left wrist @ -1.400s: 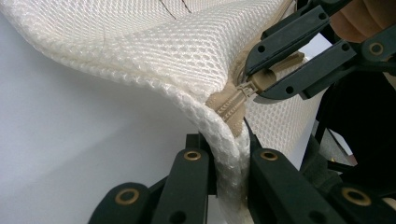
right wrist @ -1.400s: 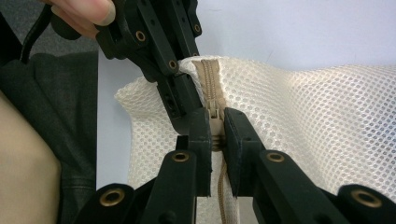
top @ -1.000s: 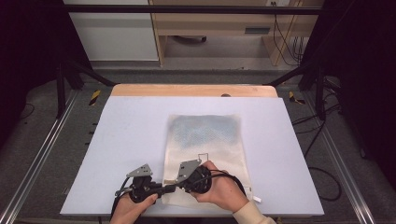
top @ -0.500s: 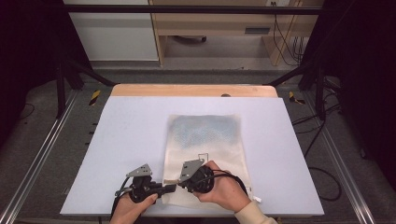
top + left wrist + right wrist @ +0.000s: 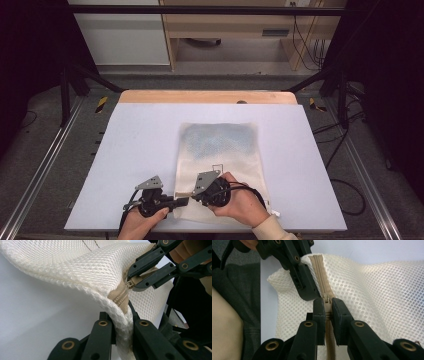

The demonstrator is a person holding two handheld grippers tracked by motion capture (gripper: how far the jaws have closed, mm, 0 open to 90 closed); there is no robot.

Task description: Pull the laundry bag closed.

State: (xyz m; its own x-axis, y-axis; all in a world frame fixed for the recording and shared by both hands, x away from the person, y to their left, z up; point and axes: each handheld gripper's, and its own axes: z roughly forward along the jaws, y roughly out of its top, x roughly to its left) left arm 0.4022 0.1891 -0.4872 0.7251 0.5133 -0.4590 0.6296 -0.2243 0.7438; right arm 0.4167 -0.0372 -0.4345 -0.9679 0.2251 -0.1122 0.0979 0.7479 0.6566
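Note:
A cream mesh bag (image 5: 220, 160) with a beige zipper (image 5: 320, 270) lies flat on the white table (image 5: 135, 145), its near end by the person's hands. My left gripper (image 5: 121, 320) is shut on the bag's thick bound corner (image 5: 100, 296), right where the zipper (image 5: 119, 297) ends. My right gripper (image 5: 327, 305) is shut on the zipper slider (image 5: 326, 298), a finger's width from the left gripper's jaws. In the high view both grippers meet at the bag's near left corner, left gripper (image 5: 183, 201) and right gripper (image 5: 191, 194) tip to tip. The corner is raised off the table.
Something bluish shows through the mesh in the bag's far half (image 5: 217, 137). The table's near edge runs just below the hands. A wooden strip (image 5: 207, 97) borders the far edge. Metal rails (image 5: 45, 160) flank the table.

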